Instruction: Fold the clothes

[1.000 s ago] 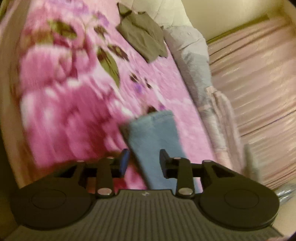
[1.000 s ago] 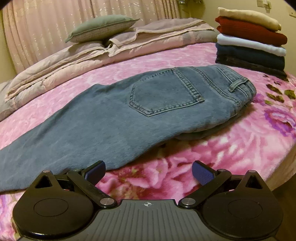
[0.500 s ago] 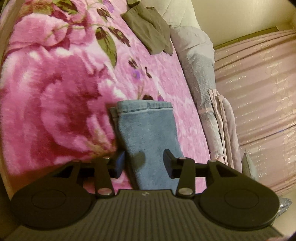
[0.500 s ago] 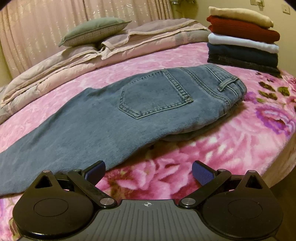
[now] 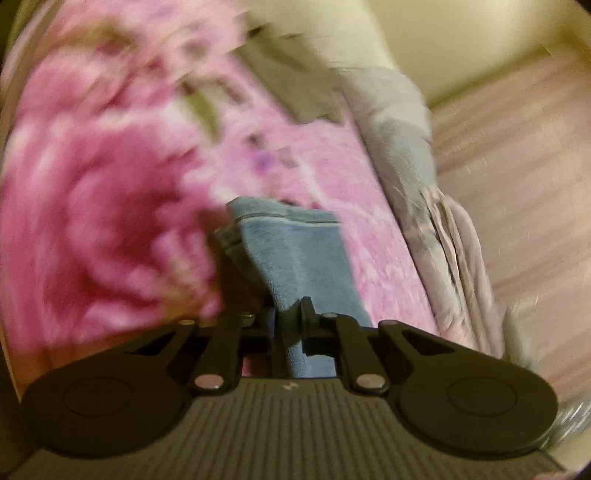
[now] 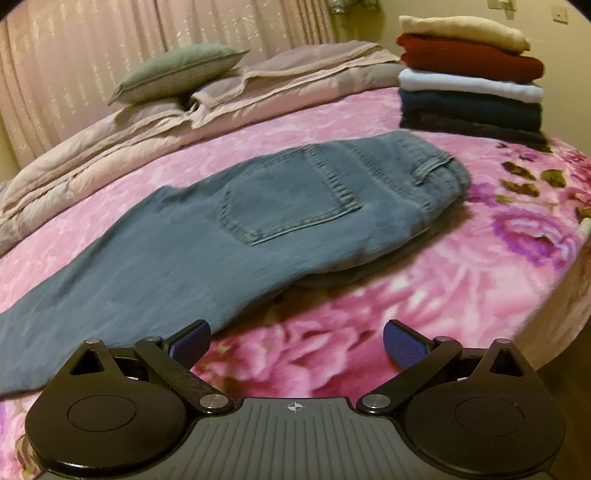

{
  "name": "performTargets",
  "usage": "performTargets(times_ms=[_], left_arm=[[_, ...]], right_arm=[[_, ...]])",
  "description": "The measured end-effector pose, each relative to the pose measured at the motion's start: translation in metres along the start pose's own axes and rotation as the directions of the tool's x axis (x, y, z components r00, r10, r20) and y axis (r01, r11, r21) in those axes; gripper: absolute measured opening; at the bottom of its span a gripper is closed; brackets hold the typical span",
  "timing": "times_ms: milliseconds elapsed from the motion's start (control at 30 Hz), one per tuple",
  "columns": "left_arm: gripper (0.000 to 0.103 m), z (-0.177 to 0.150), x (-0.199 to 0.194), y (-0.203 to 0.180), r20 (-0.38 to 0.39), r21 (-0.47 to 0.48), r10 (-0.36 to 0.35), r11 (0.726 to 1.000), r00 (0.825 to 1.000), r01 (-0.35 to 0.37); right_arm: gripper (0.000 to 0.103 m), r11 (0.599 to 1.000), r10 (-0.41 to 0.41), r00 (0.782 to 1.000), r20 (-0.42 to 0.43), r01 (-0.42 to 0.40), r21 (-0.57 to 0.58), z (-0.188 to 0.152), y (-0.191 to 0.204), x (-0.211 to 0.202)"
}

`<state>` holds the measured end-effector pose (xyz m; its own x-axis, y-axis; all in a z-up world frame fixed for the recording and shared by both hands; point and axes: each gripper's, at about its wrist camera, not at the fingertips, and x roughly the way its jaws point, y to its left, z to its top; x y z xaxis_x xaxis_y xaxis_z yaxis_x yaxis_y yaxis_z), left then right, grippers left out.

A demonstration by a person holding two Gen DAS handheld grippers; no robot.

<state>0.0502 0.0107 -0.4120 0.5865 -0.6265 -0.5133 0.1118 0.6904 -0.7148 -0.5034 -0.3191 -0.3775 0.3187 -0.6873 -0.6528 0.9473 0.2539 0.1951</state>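
Now the left tongs (image 5: 287, 314) pinch the hem end of the jeans (image 6: 258, 229), which lie lengthwise across the bed (image 6: 461, 288). Low in the frame, the right tongs (image 6: 297, 343) gape wide, holding nothing. Next, probably, carry the hem toward the waistband.

A bed (image 6: 461, 295) covered by a pink floral blanket (image 6: 332, 354) fills the room. Pale pink pleated curtains (image 6: 92, 55) hang behind it, beside a cream-yellow wall (image 6: 461, 14) with a switch plate (image 6: 559, 14). A grey-green pillow (image 6: 177, 70) rests on folded mauve bedding (image 6: 258, 92). Lighting is warm and dim.
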Motion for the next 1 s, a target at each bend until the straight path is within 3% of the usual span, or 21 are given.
performTargets(times_ms=[67, 133, 200, 267, 367, 433, 500, 567, 633, 667, 767, 833, 867, 900, 933, 1000], left_arm=[[0.007, -0.002, -0.007, -0.029, 0.028, 0.136, -0.026, 0.991, 0.999, 0.022], [0.006, -0.013, -0.019, -0.071, 0.041, 0.313, -0.103, 0.946, 0.994, 0.085], [0.006, -0.038, -0.035, -0.119, 0.023, 0.514, -0.211, 0.841, 0.977, 0.169], [0.007, -0.080, -0.052, -0.157, -0.036, 0.665, -0.316, 0.701, 0.948, 0.258], [0.010, -0.157, -0.069, -0.193, -0.176, 0.781, -0.389, 0.505, 0.905, 0.369], [0.012, -0.218, -0.062, -0.203, -0.325, 0.808, -0.357, 0.378, 0.876, 0.453], [0.015, -0.277, -0.044, -0.198, -0.466, 0.809, -0.244, 0.273, 0.851, 0.521], [0.016, -0.316, -0.032, -0.189, -0.526, 0.809, -0.138, 0.223, 0.839, 0.544], [0.017, -0.321, -0.040, -0.182, -0.471, 0.835, -0.179, 0.224, 0.864, 0.502], [0.018, -0.313, -0.041, -0.182, -0.485, 0.820, -0.177, 0.249, 0.857, 0.515], [0.024, -0.276, -0.045, -0.182, -0.549, 0.725, -0.209, 0.365, 0.810, 0.585], [0.026, -0.255, -0.053, -0.181, -0.549, 0.712, -0.231, 0.375, 0.804, 0.594], [0.026, -0.246, -0.056, -0.182, -0.546, 0.712, -0.237, 0.374, 0.804, 0.594], [0.026, -0.237, -0.060, -0.182, -0.540, 0.715, -0.242, 0.374, 0.806, 0.591], [0.026, -0.231, -0.061, -0.180, -0.528, 0.722, -0.239, 0.380, 0.815, 0.579], [0.026, -0.216, -0.061, -0.169, -0.503, 0.730, -0.224, 0.407, 0.835, 0.548]], right_arm=[[0.102, 1.000, -0.015, 1.000, 0.009, 0.015, 0.015, 0.002, -0.007, -0.002], [0.102, 0.999, -0.029, 0.999, 0.014, 0.028, 0.040, 0.004, -0.015, -0.003], [0.102, 0.998, -0.024, 0.999, 0.029, 0.023, 0.051, 0.008, -0.017, -0.006], [0.102, 0.998, -0.020, 0.999, 0.044, 0.017, 0.062, 0.013, -0.019, -0.008], [0.102, 0.997, 0.009, 0.997, 0.081, -0.015, 0.071, 0.021, -0.013, -0.012], [0.102, 0.995, 0.039, 0.994, 0.099, -0.047, 0.085, 0.028, -0.007, -0.013], [0.102, 0.992, 0.072, 0.991, 0.112, -0.083, 0.100, 0.034, 0.000, -0.011], [0.102, 0.974, 0.157, 0.984, 0.089, -0.169, 0.149, 0.039, 0.006, -0.006], [0.102, 0.947, 0.242, 0.968, 0.070, -0.251, 0.199, 0.043, 0.012, 0.000], [0.102, 0.930, 0.284, 0.957, 0.062, -0.291, 0.224, 0.045, 0.015, 0.003], [0.102, 0.865, 0.408, 0.912, 0.046, -0.402, 0.301, 0.052, 0.024, 0.011], [0.101, 0.756, 0.543, 0.840, -0.001, -0.488, 0.437, 0.048, 0.034, 0.026], [0.101, 0.744, 0.555, 0.832, -0.025, -0.482, 0.464, 0.044, 0.038, 0.031], [0.090, 0.731, 0.566, 0.823, -0.049, -0.474, 0.490, 0.040, 0.042, 0.037], [0.084, 0.719, 0.578, 0.813, -0.071, -0.466, 0.516, 0.036, 0.047, 0.042], [0.081, 0.694, 0.602, 0.790, -0.116, -0.445, 0.566, 0.027, 0.055, 0.053]])
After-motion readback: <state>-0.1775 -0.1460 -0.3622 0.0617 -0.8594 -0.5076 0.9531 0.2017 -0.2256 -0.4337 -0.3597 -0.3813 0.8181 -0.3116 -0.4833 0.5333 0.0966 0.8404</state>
